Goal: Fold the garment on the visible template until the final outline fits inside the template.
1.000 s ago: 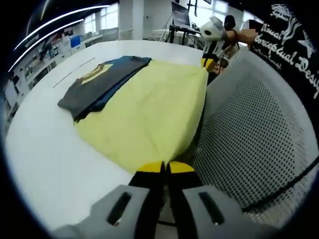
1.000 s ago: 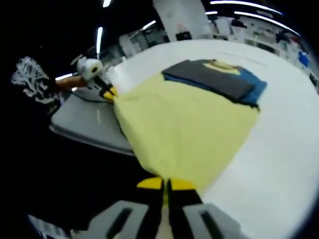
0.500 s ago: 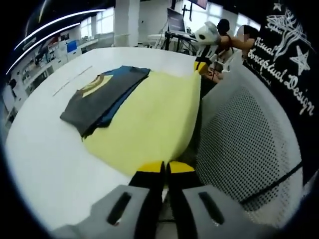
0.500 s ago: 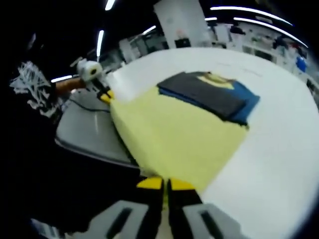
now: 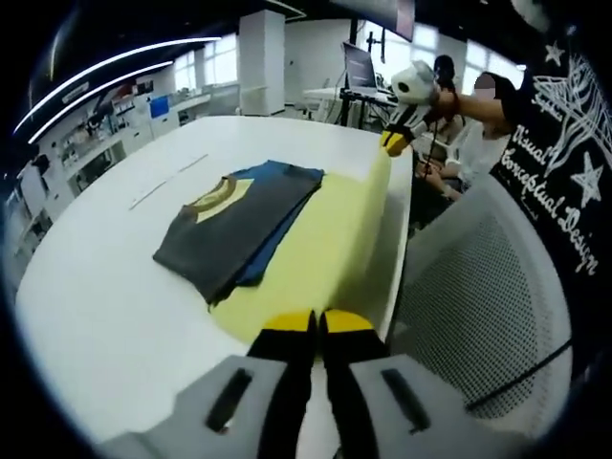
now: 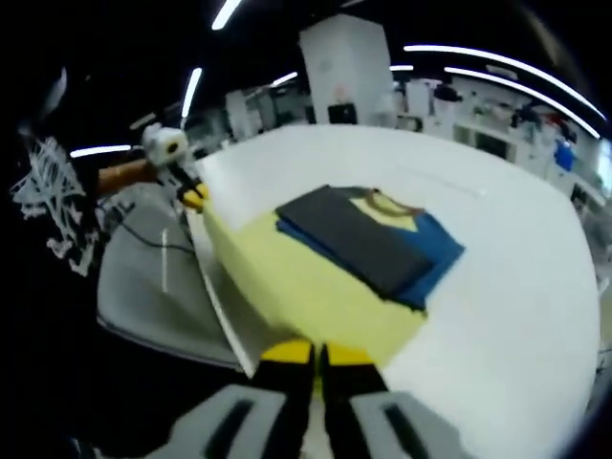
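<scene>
Both yellow-tipped grippers, left gripper (image 5: 316, 325) and right gripper (image 6: 316, 352), are pinched tight on the near corners of the pale yellow fabric sheet (image 5: 325, 253), holding its edge lifted, probably to draw it along. The folded dark grey and blue garment (image 5: 239, 225) rests on that sheet atop the round white table (image 5: 105, 296), a bright office-like workshop behind.

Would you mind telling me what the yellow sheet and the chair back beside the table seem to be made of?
The yellow sheet looks like thin matte fabric: it hangs limp between the left tongs and right tongs, which pinch its corners. The chair back appears to be pale woven mesh, given its regular dot pattern.
</scene>
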